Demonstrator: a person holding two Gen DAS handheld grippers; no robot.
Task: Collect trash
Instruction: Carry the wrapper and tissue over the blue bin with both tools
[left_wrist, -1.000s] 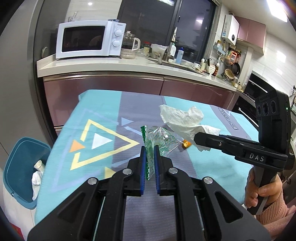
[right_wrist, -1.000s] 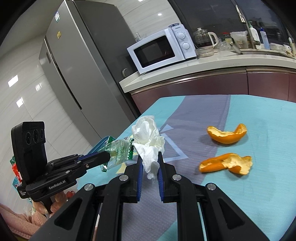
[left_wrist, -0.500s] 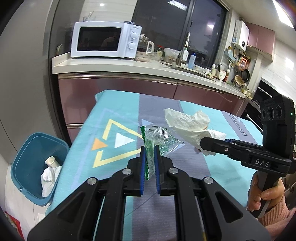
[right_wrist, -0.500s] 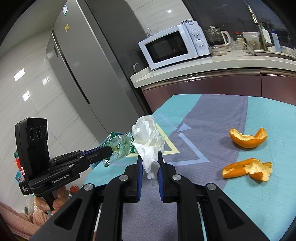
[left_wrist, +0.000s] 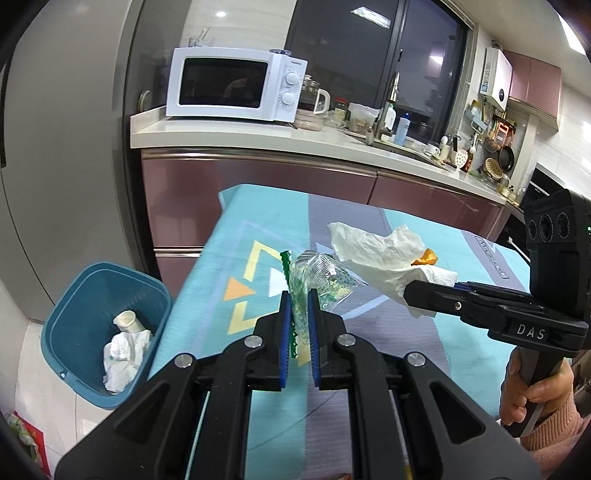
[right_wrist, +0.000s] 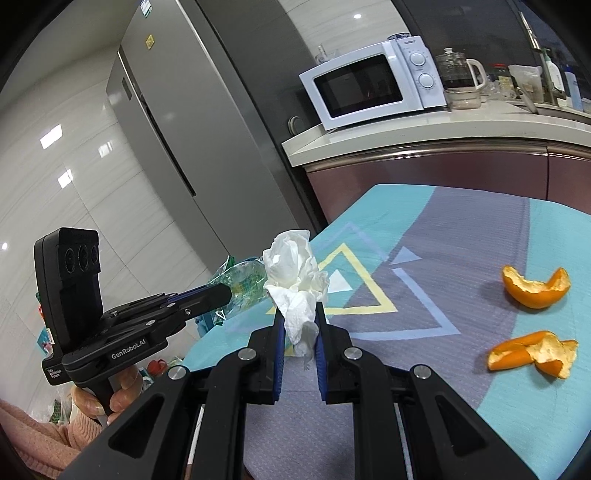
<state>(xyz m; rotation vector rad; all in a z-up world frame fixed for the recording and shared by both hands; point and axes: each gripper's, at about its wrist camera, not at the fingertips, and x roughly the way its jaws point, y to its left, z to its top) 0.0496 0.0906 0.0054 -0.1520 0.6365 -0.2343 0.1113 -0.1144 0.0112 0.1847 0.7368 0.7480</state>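
Now left gripper (left_wrist: 298, 295) clamped on a clear green-edged wrapper (left_wrist: 317, 277), right gripper (right_wrist: 300, 314) pinching a crumpled white tissue (right_wrist: 295, 273), both above the teal tablecloth (left_wrist: 229, 236), blue bin (left_wrist: 92, 295) beside, orange peels (right_wrist: 533, 284) lying on the cloth.

Crumpled tissue (right_wrist: 295, 284) pinched in right gripper (right_wrist: 298, 317)
Left gripper (right_wrist: 221, 293) off to the left, clamped on clear green-printed wrapper (right_wrist: 242, 278); two orange peels (right_wrist: 533, 284) lying right of the fingers on teal tablecloth (right_wrist: 424, 206).

I see crumpled clear-green wrapper (left_wrist: 317, 280) and white tissue (right_wrist: 297, 284) held aloft, two orange peels (right_wrist: 535, 286) on tabletop (right_wrist: 461, 236), blue bin (left_wrist: 92, 325) holding trash
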